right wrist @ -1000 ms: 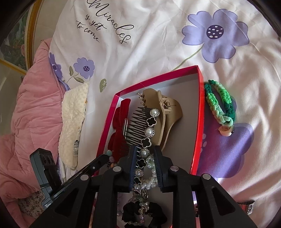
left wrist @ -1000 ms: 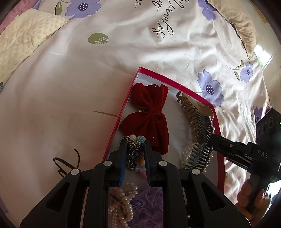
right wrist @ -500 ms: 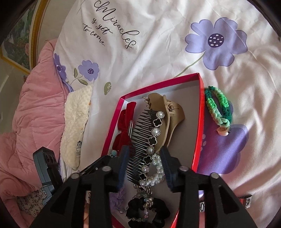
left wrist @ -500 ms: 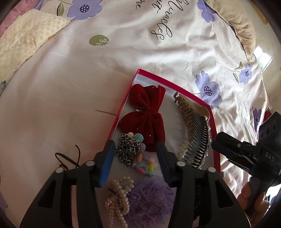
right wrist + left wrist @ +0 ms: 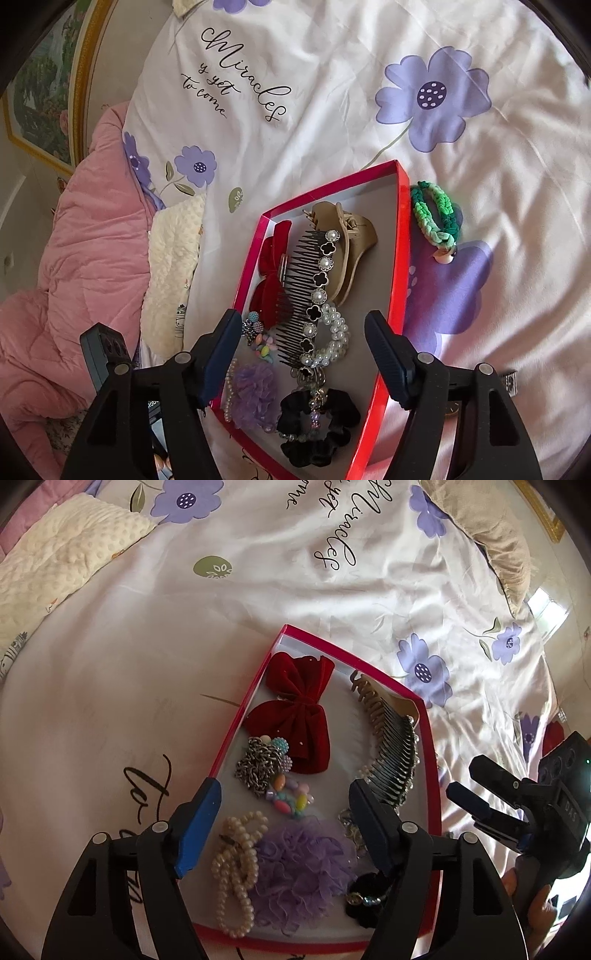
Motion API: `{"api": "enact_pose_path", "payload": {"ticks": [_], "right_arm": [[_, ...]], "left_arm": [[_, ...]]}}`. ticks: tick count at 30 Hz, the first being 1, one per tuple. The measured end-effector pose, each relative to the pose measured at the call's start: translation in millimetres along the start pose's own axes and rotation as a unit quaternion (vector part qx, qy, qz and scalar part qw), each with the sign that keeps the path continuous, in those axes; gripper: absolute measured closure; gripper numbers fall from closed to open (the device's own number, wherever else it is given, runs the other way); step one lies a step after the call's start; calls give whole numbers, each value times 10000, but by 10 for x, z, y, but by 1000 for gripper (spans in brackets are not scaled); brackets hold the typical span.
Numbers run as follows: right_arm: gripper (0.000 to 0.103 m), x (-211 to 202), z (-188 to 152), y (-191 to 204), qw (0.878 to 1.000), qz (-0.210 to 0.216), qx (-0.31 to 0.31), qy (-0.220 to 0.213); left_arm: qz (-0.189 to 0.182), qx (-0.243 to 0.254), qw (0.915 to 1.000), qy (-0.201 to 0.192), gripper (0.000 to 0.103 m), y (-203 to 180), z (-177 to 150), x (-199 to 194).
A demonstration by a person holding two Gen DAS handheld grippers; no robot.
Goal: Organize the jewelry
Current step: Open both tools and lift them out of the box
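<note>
Both pieces lie released in the red box (image 5: 402,236): left gripper (image 5: 284,823) and right gripper (image 5: 301,350), jaws just opened wide, grip nothing; next comes the green braided bracelet (image 5: 439,218) lying just outside the box

Red box (image 5: 430,738): crowded with bow (image 5: 291,716), comb (image 5: 299,295), pearls (image 5: 236,871), scrunchies; bare floor only at far corner. Bed (image 5: 129,686) left: open sheet. Right: green bracelet (image 5: 437,218) just beside wall.

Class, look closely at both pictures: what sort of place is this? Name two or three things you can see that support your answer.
Most likely a bedroom, with the work done on a bed. A flowered bedsheet covers the surface, a pink quilt is bunched at its edge, and a framed picture hangs beyond. The red box sits on the sheet.
</note>
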State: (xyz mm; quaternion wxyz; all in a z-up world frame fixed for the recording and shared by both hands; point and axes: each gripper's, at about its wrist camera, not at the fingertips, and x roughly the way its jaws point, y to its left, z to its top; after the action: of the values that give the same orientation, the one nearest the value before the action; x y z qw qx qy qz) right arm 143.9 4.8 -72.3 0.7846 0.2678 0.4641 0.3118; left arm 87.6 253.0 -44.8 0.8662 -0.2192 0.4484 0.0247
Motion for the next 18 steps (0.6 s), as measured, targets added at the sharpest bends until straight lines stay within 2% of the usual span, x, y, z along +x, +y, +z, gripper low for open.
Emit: {"api": "enact_pose_path", "payload": {"ticks": [13,18], "right_arm": [[29,-48,-95,45,9999,80,69,32],[22,-83,-136,28,9996,170,206,36]], "left_arm": [[-11,-34,10000,15,28,-44,-77,-110],[-86,-139,9999,30,18,-20,-129,-161]]}}
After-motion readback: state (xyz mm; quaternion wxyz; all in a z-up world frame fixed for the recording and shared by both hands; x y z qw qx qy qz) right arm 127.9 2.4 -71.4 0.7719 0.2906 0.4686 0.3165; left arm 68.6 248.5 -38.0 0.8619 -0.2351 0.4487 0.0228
